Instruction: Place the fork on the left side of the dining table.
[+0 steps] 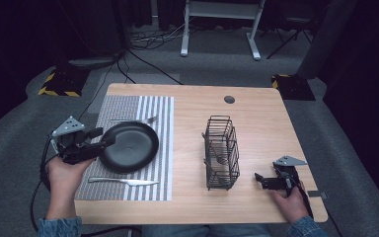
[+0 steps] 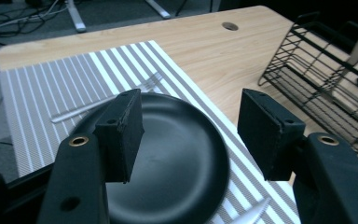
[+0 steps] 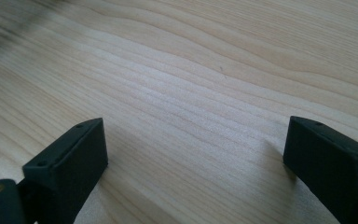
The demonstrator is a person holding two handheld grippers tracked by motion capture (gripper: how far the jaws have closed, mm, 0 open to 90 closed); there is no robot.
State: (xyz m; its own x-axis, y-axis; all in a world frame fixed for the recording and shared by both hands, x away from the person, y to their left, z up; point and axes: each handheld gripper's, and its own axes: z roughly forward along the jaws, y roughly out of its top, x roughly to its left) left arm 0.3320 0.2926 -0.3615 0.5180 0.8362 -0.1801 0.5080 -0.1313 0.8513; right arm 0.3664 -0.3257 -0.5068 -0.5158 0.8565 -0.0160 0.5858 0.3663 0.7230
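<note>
Place setting at the left of the tabletop (image 1: 197,113), with the left tool (image 1: 106,137) at the near-left rim of a black plate (image 1: 131,146). The plate lies flat on a grey striped placemat (image 1: 128,106), between a fork (image 1: 134,119) on its far side and a knife (image 1: 123,181) on its near side; a black wire rack (image 1: 221,153) stands well apart to the right, with a utensil inside it. In the left gripper view the jaws of the left tool (image 2: 190,128) stand wide and released, with the plate (image 2: 182,163) below and ahead of them and nothing pressed between the pads. The right tool (image 1: 260,178) rests on bare wood near the rack, its jaws likewise spread and holding nothing, as the right gripper view confirms. Handling, as a judgement: the plate looks rigid, smooth and probably slippery, moderately heavy for a pinch grip, and breakable if ceramic. The raised rim nearest the left tool is the sensible place to take hold, one pad above and one beneath the edge; a shallow bite could let it tip or slide. Being round, the plate has no long axis and points nowhere, with its hollow face up. The fork and knife both lie roughly left to right across the mat, and the fork's tines point to the right.
</note>
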